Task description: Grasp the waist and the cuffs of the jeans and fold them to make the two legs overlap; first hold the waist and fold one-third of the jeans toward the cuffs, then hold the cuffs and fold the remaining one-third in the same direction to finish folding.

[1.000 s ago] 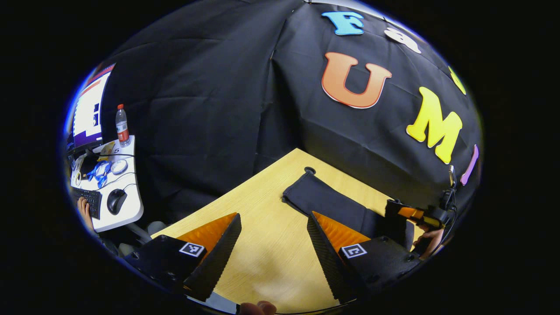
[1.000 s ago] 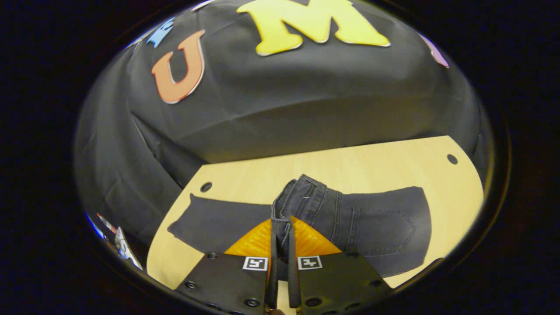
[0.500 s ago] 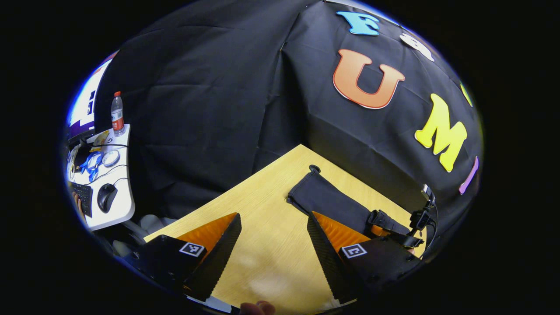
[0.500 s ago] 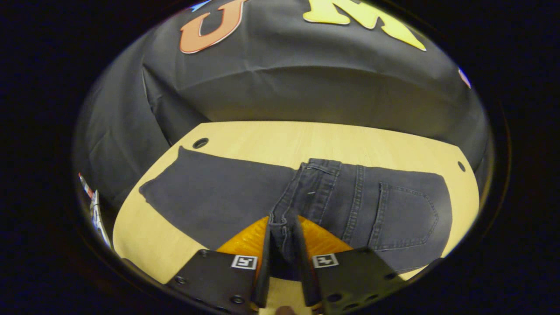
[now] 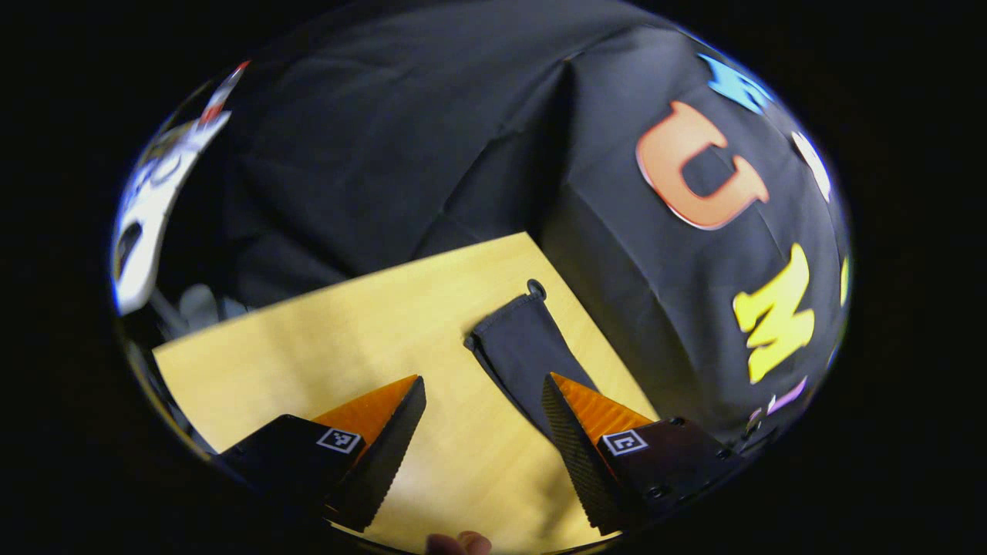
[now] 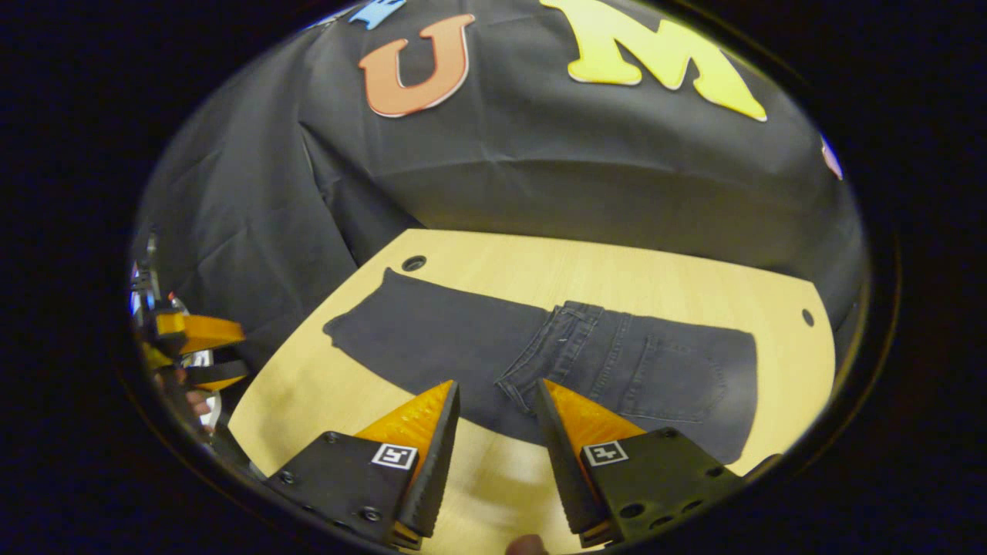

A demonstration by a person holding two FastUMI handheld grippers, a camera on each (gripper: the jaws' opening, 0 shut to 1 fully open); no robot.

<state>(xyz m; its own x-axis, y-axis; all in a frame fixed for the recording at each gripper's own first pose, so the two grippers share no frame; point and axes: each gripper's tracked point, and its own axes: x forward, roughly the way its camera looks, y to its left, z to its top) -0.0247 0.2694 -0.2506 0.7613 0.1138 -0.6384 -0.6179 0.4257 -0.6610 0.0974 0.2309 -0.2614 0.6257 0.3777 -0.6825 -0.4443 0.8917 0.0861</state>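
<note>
In the right gripper view, nearest, the right gripper hangs with its fingers spread and nothing between them, just short of the near edge of the jeans. The jeans lie flat across the wooden table, legs overlapped. The waist is folded over onto the legs, its edge near the middle, and a back pocket faces up on the right. The cuffs reach left toward a hole in the tabletop. At the far left, the left gripper waits off the table's left end, fingers apart.

In the left gripper view, its spread fingers frame bare table, with the cuffs beyond them to the right.

I judge the waist fold done; the cuff fold remains. Next, both grippers should pinch the cuff corners and carry them right, over the folded waist.
</note>
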